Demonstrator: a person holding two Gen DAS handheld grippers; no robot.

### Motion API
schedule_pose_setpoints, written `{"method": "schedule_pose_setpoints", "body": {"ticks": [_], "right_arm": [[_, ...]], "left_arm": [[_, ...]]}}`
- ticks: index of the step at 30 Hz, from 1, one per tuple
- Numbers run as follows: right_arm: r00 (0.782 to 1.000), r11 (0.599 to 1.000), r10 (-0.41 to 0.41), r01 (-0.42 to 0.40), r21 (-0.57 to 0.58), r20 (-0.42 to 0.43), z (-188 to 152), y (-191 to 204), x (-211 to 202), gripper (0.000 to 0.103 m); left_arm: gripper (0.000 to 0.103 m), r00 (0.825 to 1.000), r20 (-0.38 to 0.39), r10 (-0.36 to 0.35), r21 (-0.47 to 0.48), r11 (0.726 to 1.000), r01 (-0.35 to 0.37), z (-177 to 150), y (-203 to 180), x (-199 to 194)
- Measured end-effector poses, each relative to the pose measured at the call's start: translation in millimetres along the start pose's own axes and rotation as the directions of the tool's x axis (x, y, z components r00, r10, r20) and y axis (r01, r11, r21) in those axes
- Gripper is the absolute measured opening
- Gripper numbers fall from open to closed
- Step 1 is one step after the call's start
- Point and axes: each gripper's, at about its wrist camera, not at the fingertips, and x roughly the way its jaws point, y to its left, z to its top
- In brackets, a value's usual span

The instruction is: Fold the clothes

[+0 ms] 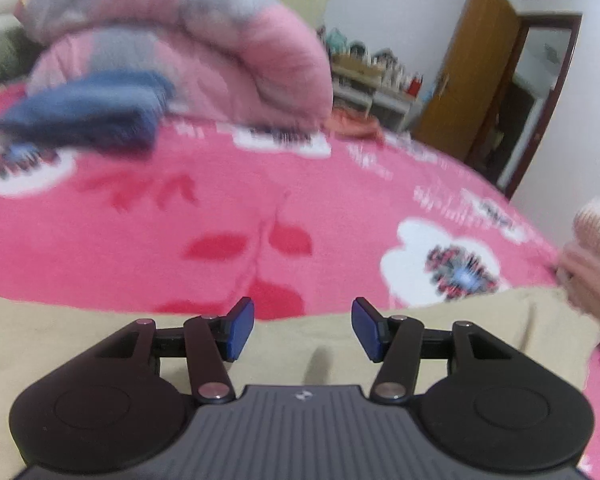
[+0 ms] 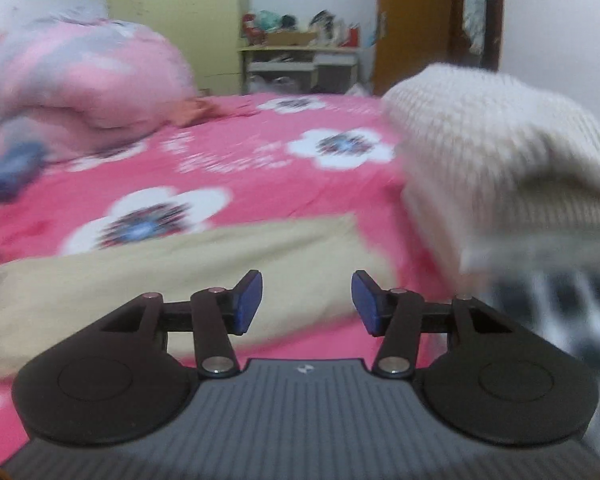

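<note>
Across both views spreads a bright pink flowered bedsheet (image 1: 148,216), and on it, low in each frame, lies the beige garment (image 1: 80,344), flat and smooth. From the left wrist it fills the bottom band of the picture, running under and just ahead of the left gripper (image 1: 303,330), whose blue pads stand spread apart with nothing between them, only beige cloth showing through the gap. Upper left, a bulky pink and grey quilt (image 1: 188,32) is heaped at the far side of the bed, with a folded blue garment (image 1: 84,116) lying just below it. Over on the right wrist view, the beige garment (image 2: 172,276) sits lower left to centre, its far edge reaching past the right gripper (image 2: 307,304); these jaws too are parted and pinching nothing. At right, a folded cream knit sweater (image 2: 496,168) looms large, beside the beige piece. Both views are blurred, so fine folds are hard to read.
</note>
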Motion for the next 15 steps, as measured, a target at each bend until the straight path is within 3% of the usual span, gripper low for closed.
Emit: {"method": "schedule_pose_setpoints", "body": {"ticks": [3, 6, 9, 11, 15], "right_arm": [[0.99, 0.984, 0.139, -0.135, 0.113, -0.029, -31, 14, -35, 0.049], [0.954, 0.914, 0.296, -0.271, 0.302, -0.04, -67, 25, -46, 0.049], [0.929, 0.844, 0.368, -0.32, 0.43, -0.032, -102, 41, -39, 0.049], [0.917, 0.803, 0.398, -0.335, 0.494, -0.025, -119, 50, -32, 0.048], [0.889, 0.742, 0.458, -0.386, 0.549, 0.005, -136, 68, -27, 0.041]], "left_arm": [[0.063, 0.998, 0.023, -0.058, 0.046, 0.997, 0.056, -5, -10, -51], [0.063, 0.993, 0.006, -0.116, 0.147, 0.983, 0.114, -23, -35, -95], [0.063, 0.986, -0.037, -0.165, 0.277, 0.946, 0.169, -50, -70, -116], [0.061, 0.987, -0.059, -0.149, 0.362, 0.918, 0.161, -69, -92, -114], [0.043, 0.985, -0.116, -0.124, 0.449, 0.878, 0.164, -93, -124, -97]]}}
